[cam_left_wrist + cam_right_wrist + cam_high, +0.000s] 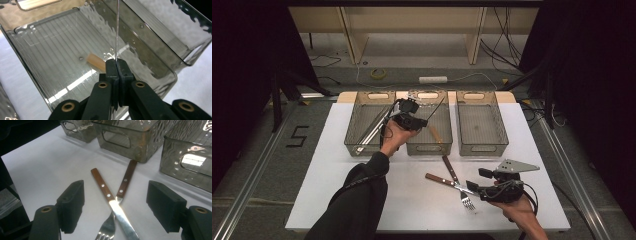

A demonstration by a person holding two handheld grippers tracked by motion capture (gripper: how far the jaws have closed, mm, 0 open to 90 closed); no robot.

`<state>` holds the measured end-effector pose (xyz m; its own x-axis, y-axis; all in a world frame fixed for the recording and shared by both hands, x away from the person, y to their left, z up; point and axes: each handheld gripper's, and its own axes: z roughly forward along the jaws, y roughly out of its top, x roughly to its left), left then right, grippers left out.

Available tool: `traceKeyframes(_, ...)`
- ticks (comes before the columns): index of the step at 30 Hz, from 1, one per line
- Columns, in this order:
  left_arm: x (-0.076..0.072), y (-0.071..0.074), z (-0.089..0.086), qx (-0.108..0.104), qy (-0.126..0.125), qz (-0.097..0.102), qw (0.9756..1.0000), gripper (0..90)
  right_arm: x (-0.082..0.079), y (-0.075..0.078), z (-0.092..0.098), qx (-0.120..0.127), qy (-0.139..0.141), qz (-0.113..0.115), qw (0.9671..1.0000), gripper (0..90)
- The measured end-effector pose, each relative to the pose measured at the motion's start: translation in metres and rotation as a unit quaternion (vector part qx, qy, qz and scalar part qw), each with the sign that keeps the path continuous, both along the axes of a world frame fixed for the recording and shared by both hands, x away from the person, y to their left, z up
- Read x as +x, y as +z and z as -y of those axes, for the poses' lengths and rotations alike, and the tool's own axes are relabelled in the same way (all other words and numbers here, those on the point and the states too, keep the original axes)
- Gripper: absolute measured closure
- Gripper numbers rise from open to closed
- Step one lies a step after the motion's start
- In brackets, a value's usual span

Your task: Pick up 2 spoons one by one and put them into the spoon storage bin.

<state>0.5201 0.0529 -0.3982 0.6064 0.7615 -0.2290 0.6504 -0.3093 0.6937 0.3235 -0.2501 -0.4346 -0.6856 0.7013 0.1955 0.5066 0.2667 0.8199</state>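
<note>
1. High view: three smoky clear bins stand side by side at the far edge of the white bench [332, 165]. The left hand-held gripper [412, 111] hangs over the middle bin [430, 148], clenched on a thin dark blade [437, 109] that rises slantwise to the upper right. A wooden-handled piece [435, 133] lies inside that bin. Long metal utensils [371, 129] rest in the left bin [354, 146]; the right bin [482, 148] stands beside the middle one. Near the front right, the right hand-held gripper [472, 187] rests low, jaws apart, by a knife [446, 181] and a fork [457, 183] crossed on the bench.

2. Left gripper view: the left hand-held gripper [116, 65] has its jaws pressed together on the blade [116, 30], seen edge-on as a thin bright line running upward. Below lies the ribbed floor of the middle bin [50, 50], with the pale wooden handle [96, 62] just beside the jaws.

3. Right gripper view: the right hand-held gripper [115, 202] is released, its jaws wide to either side of the crossed knife [112, 202] and fork [123, 185], touching neither. Both have brown riveted handles pointing toward the bins.
</note>
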Motion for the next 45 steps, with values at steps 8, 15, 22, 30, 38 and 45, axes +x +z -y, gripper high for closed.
traceKeyframes(8,0.003,-0.006,-0.003,0.006,0.009,-0.004,0.9999,88.6,0.000,0.000,-0.001,0.002,0.001,-0.001,1.0000,31.7)
traceKeyframes(15,0.004,-0.010,-0.001,0.010,0.011,-0.004,0.9999,88.2,0.000,0.000,-0.002,0.001,0.004,-0.001,1.0000,31.7)
traceKeyframes(22,0.005,-0.013,-0.001,-0.001,0.022,-0.006,0.9997,83.1,0.000,0.000,-0.002,0.001,0.004,-0.002,1.0000,31.7)
traceKeyframes(30,-0.002,-0.002,-0.013,-0.010,0.012,-0.009,0.9998,64.3,0.000,0.000,-0.002,0.001,0.005,0.001,1.0000,31.7)
traceKeyframes(38,-0.038,0.014,-0.040,-0.013,-0.012,0.002,0.9998,37.6,0.000,-0.001,-0.003,-0.003,0.007,-0.004,1.0000,31.7)
traceKeyframes(45,-0.068,0.011,-0.067,-0.044,-0.023,0.019,0.9986,31.8,0.001,-0.001,-0.007,-0.008,0.009,-0.003,0.9999,31.7)
